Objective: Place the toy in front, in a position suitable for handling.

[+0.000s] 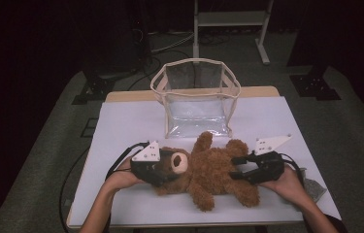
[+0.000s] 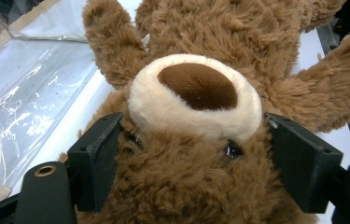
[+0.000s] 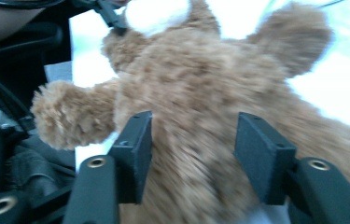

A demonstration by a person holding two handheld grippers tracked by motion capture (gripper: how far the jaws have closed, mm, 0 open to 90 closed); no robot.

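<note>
1. High view. A brown teddy bear (image 1: 204, 170) lies on its back on the white table (image 1: 131, 121), near the front edge. Its long axis runs across the table, the head toward the person's left and the legs toward the right. The left gripper (image 1: 167, 167) sits at the head; the right gripper (image 1: 238, 167) sits at the lower body. A clear plastic bag (image 1: 196, 97) with a cream rim stands upright and open-mouthed just behind the bear, apart from it. Judgement: the work appears to be placing the bear into the bag. The bear rests on the table surface, so lifting and insertion remain to be done.

2. Left gripper view. The jaws stand on either side of the head, level with the eyes, and the pads (image 2: 99, 158) lie against the fur on both flanks. The cream muzzle and brown nose point up and away from the camera. The jaws are spread fairly wide, closed around the head. One arm reaches toward the bag wall at upper left.

3. Right gripper view. The picture is blurred. The jaws straddle the torso, and the pads (image 3: 135, 154) press into the fur on both sides at a medium spread. The head lies at the far end, at the top of this view, with one arm extended at the left.
</note>
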